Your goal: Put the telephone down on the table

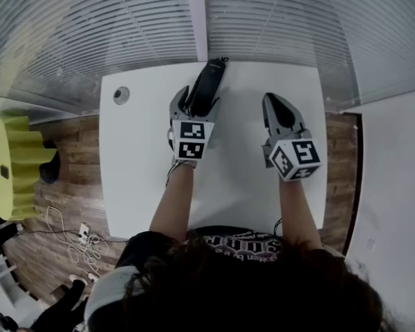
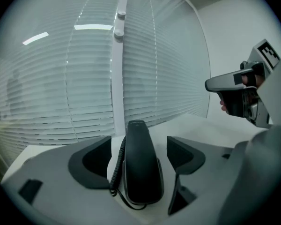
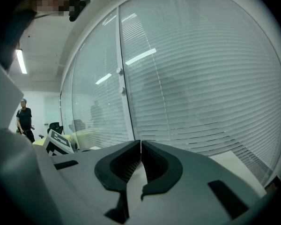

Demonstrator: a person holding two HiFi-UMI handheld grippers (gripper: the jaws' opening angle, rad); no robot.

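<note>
A black telephone handset [image 1: 206,88] with a coiled cord lies lengthwise on the white table [image 1: 145,158] near its far edge. In the left gripper view the telephone [image 2: 140,168] rests on the tabletop between the two jaws, with a gap on each side. My left gripper [image 1: 196,104] is open around it, the pads not touching it. My right gripper [image 1: 272,100] hovers over the table's right half, shut with nothing in it. Its jaws meet [image 3: 140,145] in the right gripper view. The right gripper [image 2: 215,83] also shows at the right of the left gripper view.
A glass wall with blinds [image 1: 194,19] stands right behind the table's far edge. A round cable grommet [image 1: 121,95] sits at the table's far left. A yellow seat [image 1: 14,164] and cables [image 1: 76,241] are on the wood floor to the left. A person [image 3: 24,118] stands far off.
</note>
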